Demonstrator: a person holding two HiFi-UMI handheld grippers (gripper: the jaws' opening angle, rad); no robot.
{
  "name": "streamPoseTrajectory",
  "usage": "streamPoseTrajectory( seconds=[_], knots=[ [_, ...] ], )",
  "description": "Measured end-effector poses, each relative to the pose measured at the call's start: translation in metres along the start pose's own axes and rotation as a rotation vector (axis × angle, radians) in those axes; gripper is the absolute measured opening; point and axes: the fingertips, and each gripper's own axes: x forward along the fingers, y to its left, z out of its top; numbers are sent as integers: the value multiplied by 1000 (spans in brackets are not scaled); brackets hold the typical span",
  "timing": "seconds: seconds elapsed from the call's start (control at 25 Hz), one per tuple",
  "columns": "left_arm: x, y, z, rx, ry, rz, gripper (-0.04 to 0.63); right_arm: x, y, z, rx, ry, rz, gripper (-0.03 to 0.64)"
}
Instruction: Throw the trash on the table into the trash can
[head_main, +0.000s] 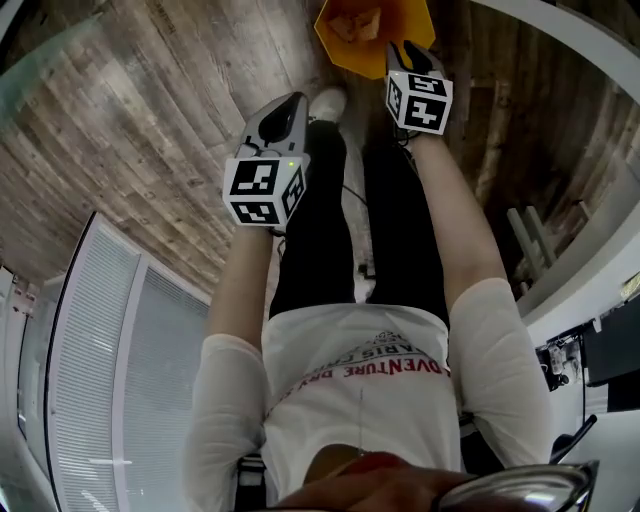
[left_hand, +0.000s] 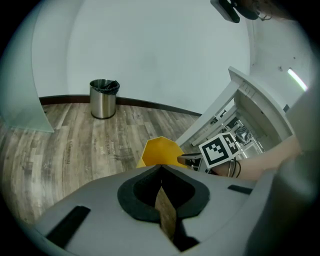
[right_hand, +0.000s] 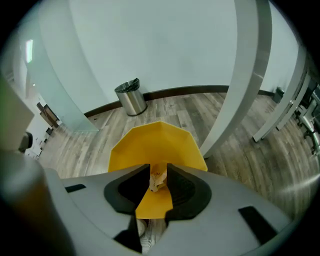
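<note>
A yellow trash can (head_main: 340, 55) stands on the wood floor in front of the person's feet, with a crumpled paper wad (head_main: 352, 25) inside it. My right gripper (head_main: 405, 50) hangs over the can's rim. In the right gripper view its jaws stand apart over the yellow can (right_hand: 155, 142), and the pale paper wad (right_hand: 159, 180) shows through the gap, untouched by the pads. My left gripper (head_main: 288, 108) is lower left of the can, over the floor. In the left gripper view it (left_hand: 161, 176) is shut on a thin brown scrap (left_hand: 166, 212), with the can (left_hand: 159, 152) just ahead.
A steel bin (left_hand: 104, 98) with a black liner stands by the far wall. A white column (right_hand: 235, 85) rises right of the yellow can. White desk frames (left_hand: 240, 115) are at the right. The person's legs and a white shoe (head_main: 328, 100) are between the grippers.
</note>
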Motion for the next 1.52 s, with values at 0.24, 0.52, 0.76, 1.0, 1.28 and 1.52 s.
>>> streamPoseTrajectory(
  seconds=[0.24, 0.52, 0.76, 1.0, 1.28, 1.52],
  knots=[
    [-27, -22, 26, 16, -18, 11, 25, -61, 15, 47, 51, -76, 19, 51],
    [-97, -99, 147, 156, -153, -45, 25, -210, 30, 160, 135, -351, 52, 28],
    [-168, -223, 238, 256, -284, -150, 25, -387, 12, 216, 125, -543, 28, 28],
    [-208, -386, 266, 432, -340, -376, 25, -546, -72, 209, 225, -717, -132, 28],
    [-229, -590, 222, 656, -315, -673, 25, -711, -182, 126, 363, -884, -408, 28],
    [-255, -732, 155, 829, -310, -913, 25, -814, -247, -5, 538, -943, -678, 28]
  ],
)
